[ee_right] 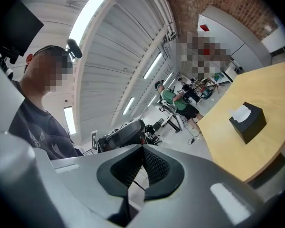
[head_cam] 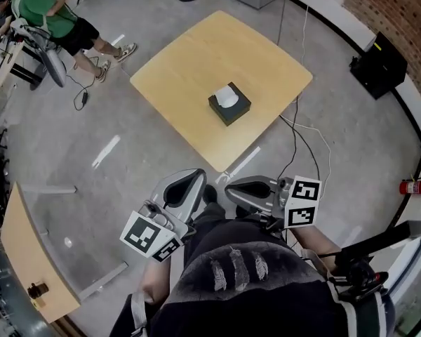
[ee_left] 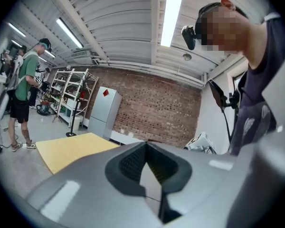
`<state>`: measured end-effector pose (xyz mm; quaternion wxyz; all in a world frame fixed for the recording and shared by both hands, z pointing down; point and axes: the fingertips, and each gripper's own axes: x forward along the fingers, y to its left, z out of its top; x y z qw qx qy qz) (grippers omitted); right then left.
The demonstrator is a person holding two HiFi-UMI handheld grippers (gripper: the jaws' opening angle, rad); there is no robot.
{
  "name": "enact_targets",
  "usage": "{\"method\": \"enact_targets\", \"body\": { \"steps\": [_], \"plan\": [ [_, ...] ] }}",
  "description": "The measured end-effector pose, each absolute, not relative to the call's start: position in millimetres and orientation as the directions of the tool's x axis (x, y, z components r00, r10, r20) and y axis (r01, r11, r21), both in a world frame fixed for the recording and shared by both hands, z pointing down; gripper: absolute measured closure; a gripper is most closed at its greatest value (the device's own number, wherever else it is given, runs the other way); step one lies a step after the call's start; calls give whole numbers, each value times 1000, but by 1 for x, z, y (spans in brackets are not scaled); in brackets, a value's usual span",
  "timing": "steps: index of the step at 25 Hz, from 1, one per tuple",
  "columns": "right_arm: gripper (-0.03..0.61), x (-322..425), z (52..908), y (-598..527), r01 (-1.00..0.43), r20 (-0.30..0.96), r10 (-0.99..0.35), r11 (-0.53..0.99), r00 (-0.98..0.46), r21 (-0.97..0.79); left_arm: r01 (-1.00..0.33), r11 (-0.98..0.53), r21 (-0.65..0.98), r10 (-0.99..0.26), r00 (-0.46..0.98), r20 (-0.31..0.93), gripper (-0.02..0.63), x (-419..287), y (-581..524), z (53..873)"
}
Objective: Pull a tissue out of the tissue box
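Grey floor (head_cam: 126, 160) open round table (head_cam: 189, 62); tissue box (head_cam: 229, 104) well inside edges.

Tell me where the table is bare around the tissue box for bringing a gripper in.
The tissue box is the only thing on the table. Widest bare patch: between the box and the far and left corners. A narrower strip runs between the box and the near edges. Cables crowd the floor off the right edge.
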<state>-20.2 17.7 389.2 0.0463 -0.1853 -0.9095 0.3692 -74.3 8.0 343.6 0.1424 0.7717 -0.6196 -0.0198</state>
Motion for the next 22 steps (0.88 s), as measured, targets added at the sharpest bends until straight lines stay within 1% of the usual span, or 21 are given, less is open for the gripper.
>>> {"method": "enact_targets", "body": {
  "steps": [11,17,19,22],
  "plan": [
    [580,-106,377,22,252,8,342,707,-939,-661,-930,-236,281,-958,271,93,611,-161,14,333],
    [581,-137,378,15,183,30,267,735,-963,-653,-908,-306,287,-940,336,63,611,-194,9,336],
    [581,-141,381,12,142,48,230,739,-972,-659,-892,-340,297,-928,369,48,612,-201,5,340],
    [581,-147,387,12,105,83,208,752,-975,-651,-880,-369,299,-918,395,29,611,-208,0,344]
  ]
}}
